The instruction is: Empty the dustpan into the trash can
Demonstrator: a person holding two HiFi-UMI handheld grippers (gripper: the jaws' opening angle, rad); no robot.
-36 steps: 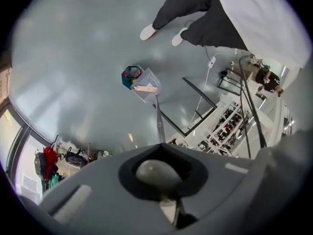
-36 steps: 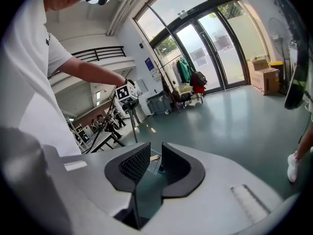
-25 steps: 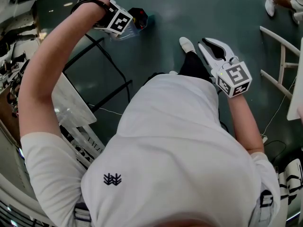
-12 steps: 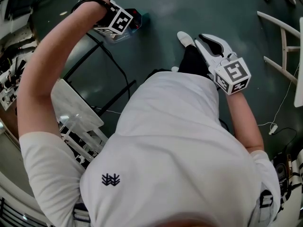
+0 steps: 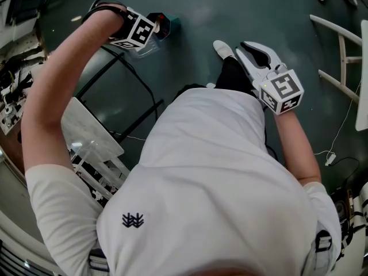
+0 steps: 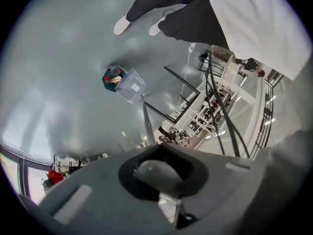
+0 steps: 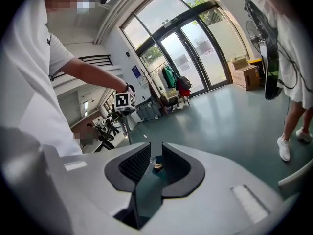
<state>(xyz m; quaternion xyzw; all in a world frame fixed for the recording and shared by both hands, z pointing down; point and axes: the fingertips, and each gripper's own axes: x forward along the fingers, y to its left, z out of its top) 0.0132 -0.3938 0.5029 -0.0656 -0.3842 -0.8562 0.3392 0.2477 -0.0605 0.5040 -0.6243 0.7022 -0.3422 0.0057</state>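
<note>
The bare left arm [image 5: 54, 102] stretches forward with the elbow bent. The left tongs [image 5: 153, 29] point down at the floor, jaws closed on a rounded grey handle [image 6: 155, 174]. The right forearm [image 5: 296, 145] stays beside the hip. The right tongs [image 5: 256, 53] aim forward, jaws a narrow gap apart, holding nothing.

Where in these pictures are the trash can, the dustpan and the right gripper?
trash can [image 6: 105, 79]: left gripper view, its teal rim.
dustpan [image 6: 131, 86]: left gripper view, its clear scoop.
right gripper [image 7: 155, 155]: right gripper view, midway between its fingertips.
</note>
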